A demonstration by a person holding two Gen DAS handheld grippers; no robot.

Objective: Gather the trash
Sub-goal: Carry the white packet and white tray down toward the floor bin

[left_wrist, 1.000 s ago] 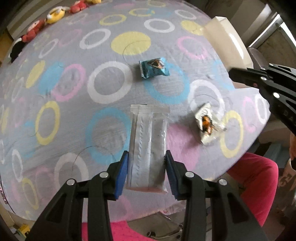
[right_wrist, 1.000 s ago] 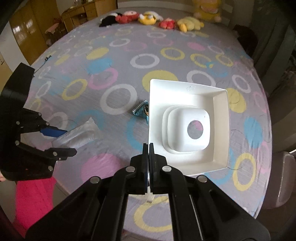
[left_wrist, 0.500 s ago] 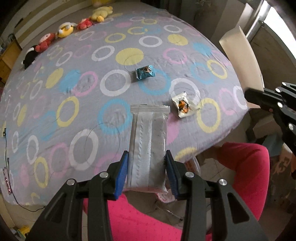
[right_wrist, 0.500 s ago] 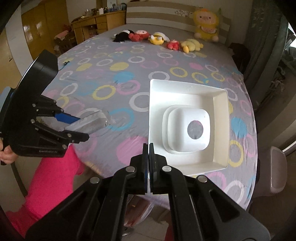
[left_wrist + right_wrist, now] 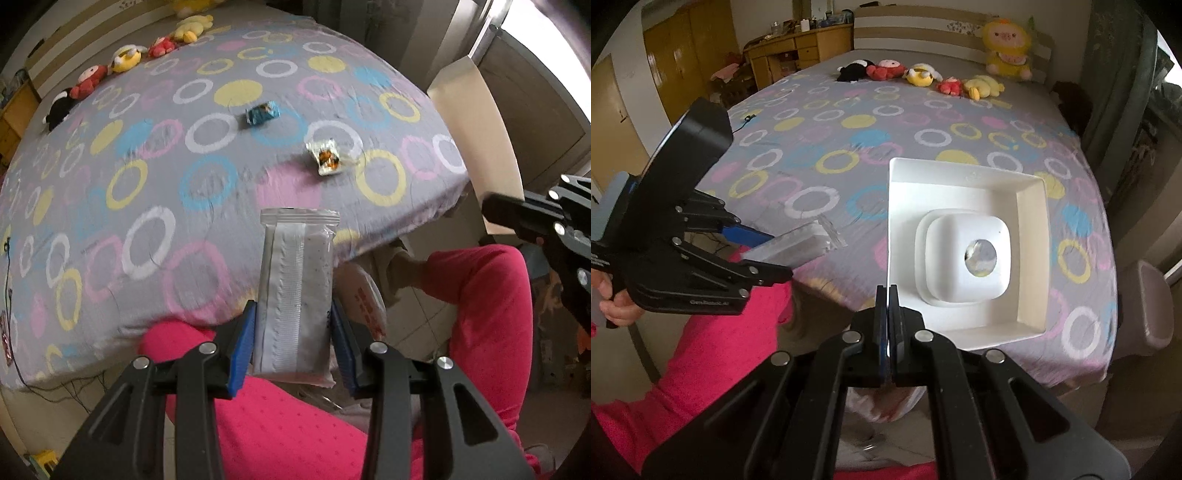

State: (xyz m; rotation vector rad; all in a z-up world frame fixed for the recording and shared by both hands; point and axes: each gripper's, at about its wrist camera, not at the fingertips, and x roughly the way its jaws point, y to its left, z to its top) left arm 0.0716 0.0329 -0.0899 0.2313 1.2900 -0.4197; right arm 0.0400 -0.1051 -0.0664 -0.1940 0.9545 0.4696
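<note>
Hidden, cut off, blurred

The silver wrapper's (image 5: 295,295) lower sides sit behind the left gripper's (image 5: 295,347) blue pads; its print is unreadable. The white tray (image 5: 1030,254) covers the bedspread (image 5: 827,147) beyond it, perhaps hiding the two small wrappers. The right gripper (image 5: 546,236) runs off the left view's edge, motion-blurred.

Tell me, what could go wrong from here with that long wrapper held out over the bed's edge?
1. The silver wrapper is pinched only at its lower end by the left gripper; being slick, it might slip out.
2. The white tray, held upright by one edge in the right gripper, could twist or drop.
3. The teal wrapper and white-orange wrapper still lie on the bed, easily forgotten.
</note>
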